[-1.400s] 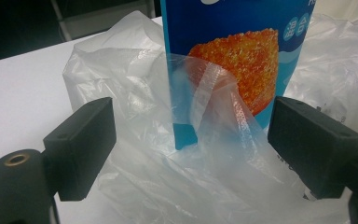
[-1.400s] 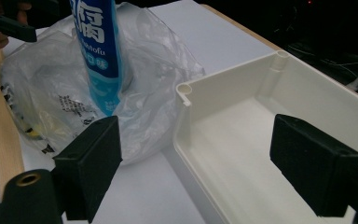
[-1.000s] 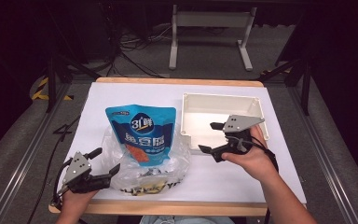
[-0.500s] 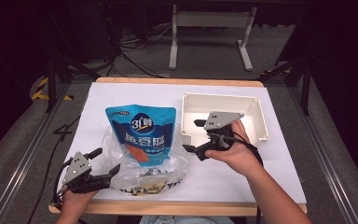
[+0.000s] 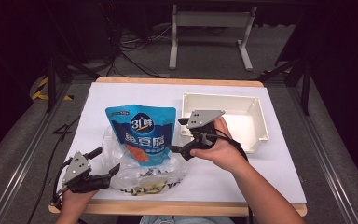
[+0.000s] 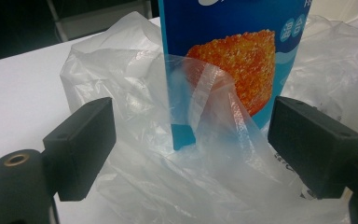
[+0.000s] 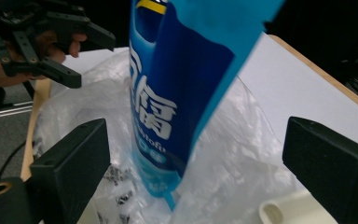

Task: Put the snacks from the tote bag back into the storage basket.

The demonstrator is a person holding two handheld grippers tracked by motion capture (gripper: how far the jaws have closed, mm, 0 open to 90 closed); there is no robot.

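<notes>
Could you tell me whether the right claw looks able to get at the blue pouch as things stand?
Probably yes: the right claw is open beside the blue pouch, whose edge lies between its jaws, with nothing in the way.

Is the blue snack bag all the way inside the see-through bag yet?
Not yet. The blue foil pouch has only its bottom end tucked into the clear plastic bag. The left gripper waits open at the bag's edge; the right gripper is open beside the pouch. Pushing it fully in remains.
</notes>
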